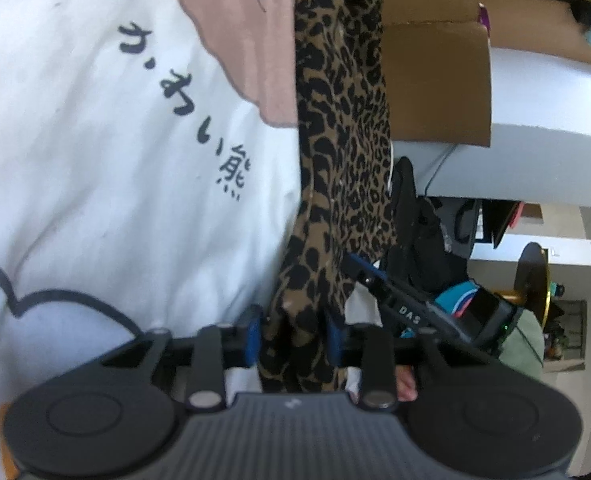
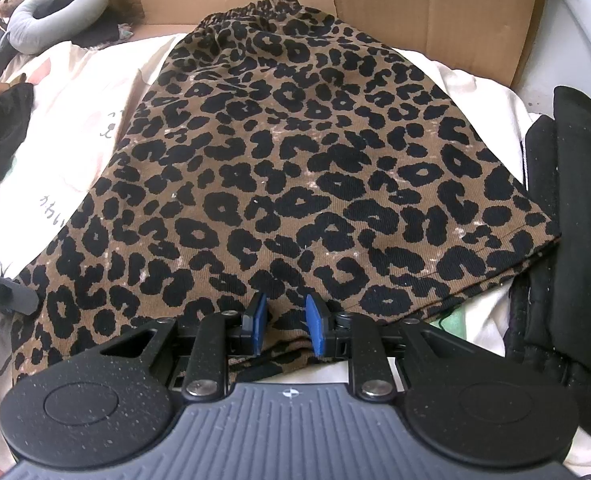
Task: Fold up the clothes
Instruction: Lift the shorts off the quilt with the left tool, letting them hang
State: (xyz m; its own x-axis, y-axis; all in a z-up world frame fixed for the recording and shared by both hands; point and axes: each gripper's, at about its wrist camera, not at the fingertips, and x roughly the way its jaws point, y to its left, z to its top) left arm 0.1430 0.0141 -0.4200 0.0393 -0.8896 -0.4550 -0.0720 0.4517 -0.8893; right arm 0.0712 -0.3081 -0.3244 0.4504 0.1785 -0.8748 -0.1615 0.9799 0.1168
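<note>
Both sets of jaws are clamped on the same leopard cloth (image 2: 295, 152). On the left gripper (image 1: 293, 340) the blue pads (image 1: 252, 338) squeeze a thick bunch of the cloth, and the spotted cloth runs up and away from them in a long, rumpled strip. On the right gripper (image 2: 285, 326) the blue pads pinch the near hem, where the cloth makes a small fold between them. From the right camera, the brown cloth with black spots lies spread out flat on a white sheet (image 2: 75, 132). Its stretchy waistband is at the far end, close to a cardboard box (image 2: 435, 8). The sheet has dark writing and drawings on it, and from the left camera it fills the whole side beside the strip. A black cloth (image 2: 575, 220) lies just beside the right edge of the spotted one. Another dark cloth sits at the far left, and a grey cushion (image 2: 55, 12) rests in the far left corner. From the left camera, the right gripper shows near the spotted strip, and a fingertip (image 1: 405, 390) peeks out by the left gripper's body.
</note>
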